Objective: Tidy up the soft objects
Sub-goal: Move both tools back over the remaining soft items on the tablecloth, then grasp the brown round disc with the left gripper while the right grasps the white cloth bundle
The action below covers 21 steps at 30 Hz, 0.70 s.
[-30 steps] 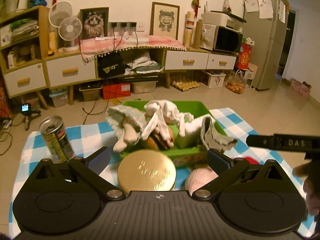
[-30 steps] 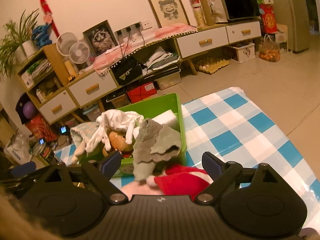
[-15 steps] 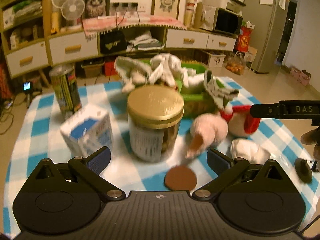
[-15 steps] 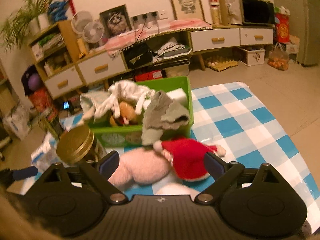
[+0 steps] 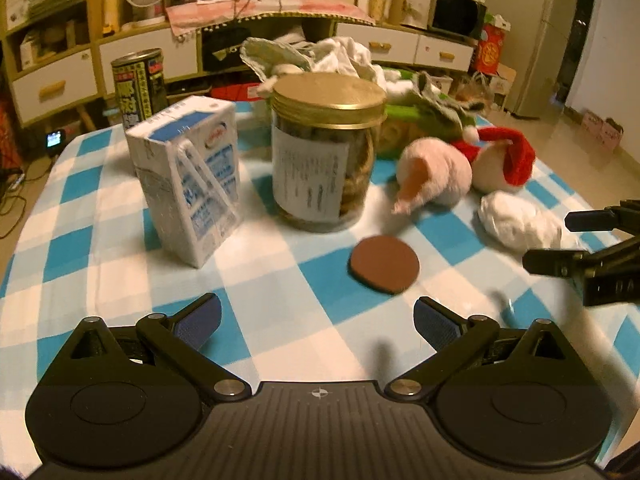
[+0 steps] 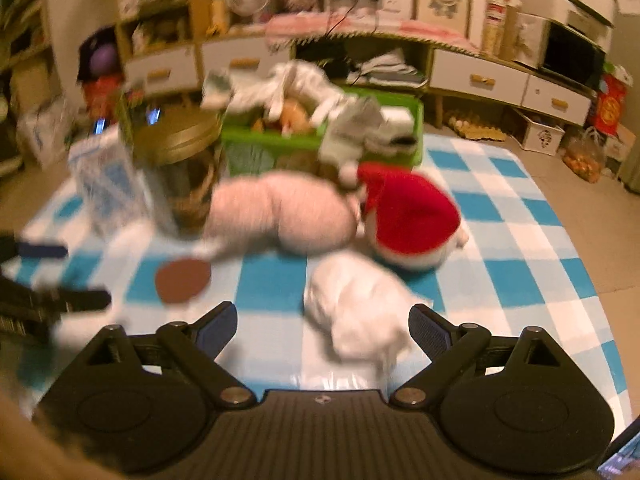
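Observation:
A pink plush toy (image 5: pixel 434 174) (image 6: pixel 280 216), a red-and-white Santa hat toy (image 5: pixel 504 156) (image 6: pixel 408 216) and a white soft bundle (image 5: pixel 516 220) (image 6: pixel 360 312) lie on the blue-checked cloth. Behind them a green bin (image 6: pixel 416 112) holds several soft items. My left gripper (image 5: pixel 316 320) is open and empty above the near cloth. My right gripper (image 6: pixel 322 326) is open, with the white bundle between its fingers but not pinched. It also shows at the right edge of the left wrist view (image 5: pixel 576 240).
A gold-lidded glass jar (image 5: pixel 326 152), a milk carton (image 5: pixel 188 176), a dark drink can (image 5: pixel 138 80) and a flat brown disc (image 5: pixel 385 265) stand on the cloth (image 5: pixel 100 272). Cabinets, a microwave and a fridge line the far wall.
Both grippers have pulled back from the bin and dropped lower. The jar, carton, disc and white bundle came into view. The right gripper now brackets the white bundle.

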### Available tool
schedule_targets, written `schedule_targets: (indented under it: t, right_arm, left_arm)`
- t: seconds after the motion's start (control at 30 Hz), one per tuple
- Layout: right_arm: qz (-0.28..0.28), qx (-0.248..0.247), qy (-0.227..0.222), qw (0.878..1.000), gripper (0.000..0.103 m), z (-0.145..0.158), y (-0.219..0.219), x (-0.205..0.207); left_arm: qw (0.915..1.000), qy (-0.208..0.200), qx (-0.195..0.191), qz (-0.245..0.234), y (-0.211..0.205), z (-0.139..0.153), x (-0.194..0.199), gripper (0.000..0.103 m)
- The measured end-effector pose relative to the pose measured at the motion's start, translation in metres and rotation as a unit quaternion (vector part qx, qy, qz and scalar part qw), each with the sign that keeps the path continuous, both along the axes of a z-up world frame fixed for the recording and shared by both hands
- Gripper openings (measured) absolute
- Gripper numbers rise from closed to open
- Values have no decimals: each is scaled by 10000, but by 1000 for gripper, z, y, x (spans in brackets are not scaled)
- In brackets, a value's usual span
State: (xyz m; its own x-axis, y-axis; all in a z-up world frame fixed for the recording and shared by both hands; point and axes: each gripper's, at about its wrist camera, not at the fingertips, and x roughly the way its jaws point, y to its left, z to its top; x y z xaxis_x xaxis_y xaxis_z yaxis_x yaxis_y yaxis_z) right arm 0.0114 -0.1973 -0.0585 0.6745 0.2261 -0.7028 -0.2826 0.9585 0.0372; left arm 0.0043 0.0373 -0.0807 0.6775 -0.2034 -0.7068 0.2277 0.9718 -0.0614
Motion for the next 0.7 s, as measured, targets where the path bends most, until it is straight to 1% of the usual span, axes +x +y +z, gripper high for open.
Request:
schedule_targets:
  t: [0.17,0.23,0.3,0.37,0.4,0.5,0.7]
  right_arm:
    - [270,-311,37,9991,59,-20,0,-16]
    - [292,-331,120,9990,59,-28,-1,-20]
    - [290,-298,211,9989,61,-37,-3,-21]
    - [199,-143,96,9997,70,-42,-9,-24]
    - [141,-99,71,9998,71,-45,-11,-24]
    - [8,191,70,9998,72,-49,-17,-21]
    - [-141,230,-71,9996,72,-51,-17,-14]
  left_arm:
    - [9991,55,264,-326,-16,-16,-7,98]
    - [9981,89,405,-461,-23,-23,-8,98]
    - [9974,57,465,-550,-28,-29,-10,98]
    - [9976,-29,390,-573,-30,-31,-11,98]
    - [9978,-49,337,-566,-30,-32,-11,98]
    - [9982,-62,259,-542,-31,-33,-6,99]
    - [9988,-90,254,-419,-36,-32,4,99]
